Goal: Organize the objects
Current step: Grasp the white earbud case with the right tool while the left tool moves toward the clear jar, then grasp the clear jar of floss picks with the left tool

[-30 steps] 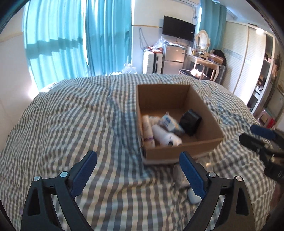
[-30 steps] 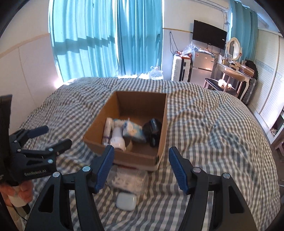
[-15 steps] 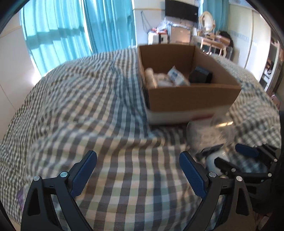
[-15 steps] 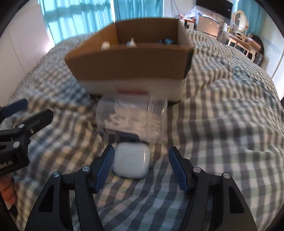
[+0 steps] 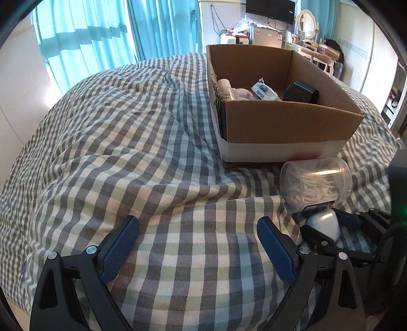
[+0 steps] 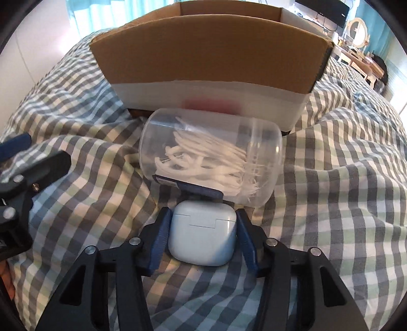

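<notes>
A white earbud case (image 6: 202, 233) lies on the checked bedspread; my right gripper (image 6: 202, 219) is shut on it, a blue pad on each side. It also shows in the left wrist view (image 5: 324, 225). Just beyond it a clear plastic jar of white floss picks (image 6: 211, 159) lies on its side against the cardboard box (image 6: 208, 51). The box (image 5: 287, 119) holds a white bottle (image 5: 225, 89), a tissue pack (image 5: 263, 91) and a black object (image 5: 301, 91). My left gripper (image 5: 198, 244) is open and empty over bare bedspread, to the left of the right gripper.
The checked bedspread (image 5: 127, 132) covers the whole bed. Teal curtains (image 5: 101, 33), a TV (image 5: 269, 10), a dressing table with a mirror (image 5: 307, 20) and a wardrobe stand behind the bed.
Both grippers dropped low toward the bed. My right gripper moved forward around the earbud case and closed on it. The left gripper stayed open.
</notes>
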`<state>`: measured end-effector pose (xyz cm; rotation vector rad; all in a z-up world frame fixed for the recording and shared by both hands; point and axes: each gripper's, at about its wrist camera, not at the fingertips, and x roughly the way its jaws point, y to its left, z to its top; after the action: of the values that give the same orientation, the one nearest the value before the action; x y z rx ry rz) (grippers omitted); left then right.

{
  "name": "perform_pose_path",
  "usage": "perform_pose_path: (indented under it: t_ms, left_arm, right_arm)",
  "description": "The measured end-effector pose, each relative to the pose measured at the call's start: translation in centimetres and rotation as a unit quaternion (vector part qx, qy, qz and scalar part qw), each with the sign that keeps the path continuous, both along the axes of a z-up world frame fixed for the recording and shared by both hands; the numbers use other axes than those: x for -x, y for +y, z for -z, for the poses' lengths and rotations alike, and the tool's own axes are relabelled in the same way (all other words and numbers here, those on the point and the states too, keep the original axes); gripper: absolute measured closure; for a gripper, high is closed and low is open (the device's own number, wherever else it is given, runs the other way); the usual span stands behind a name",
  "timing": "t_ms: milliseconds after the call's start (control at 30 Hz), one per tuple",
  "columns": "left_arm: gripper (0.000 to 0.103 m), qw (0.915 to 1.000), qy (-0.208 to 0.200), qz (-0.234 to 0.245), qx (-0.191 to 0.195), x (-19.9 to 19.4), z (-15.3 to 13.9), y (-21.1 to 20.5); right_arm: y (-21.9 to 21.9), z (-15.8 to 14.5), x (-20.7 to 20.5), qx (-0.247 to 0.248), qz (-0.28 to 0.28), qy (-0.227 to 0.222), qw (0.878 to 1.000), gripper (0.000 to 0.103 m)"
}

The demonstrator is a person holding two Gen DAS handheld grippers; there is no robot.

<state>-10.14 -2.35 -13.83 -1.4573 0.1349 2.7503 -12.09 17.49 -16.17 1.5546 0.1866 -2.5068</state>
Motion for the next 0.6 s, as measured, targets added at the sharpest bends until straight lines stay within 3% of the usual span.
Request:
perform_pose_path:
  t_ms: [233, 433, 600]
  left_arm:
    - [0.007, 1.0000, 0.005, 0.005, 0.002, -0.1, -0.8, 1.0]
    - [0.007, 0.9986, 0.018, 0.042, -0.027, 0.3, -1.7, 4.8]
    - [0.007, 0.9969, 0.011, 0.071, -0.033, 1.4, -1.2, 8.5]
  right_arm:
    - [3.3, -4.1, -1.7, 0.074, 0.024, 0.041, 0.996, 0.052]
    - [6.2, -8.9, -2.0, 0.066, 0.035, 0.101, 0.992, 0.052]
    - [8.9, -11.1, 0.4, 0.047, 0.061, 0.128, 0.989, 0.052]
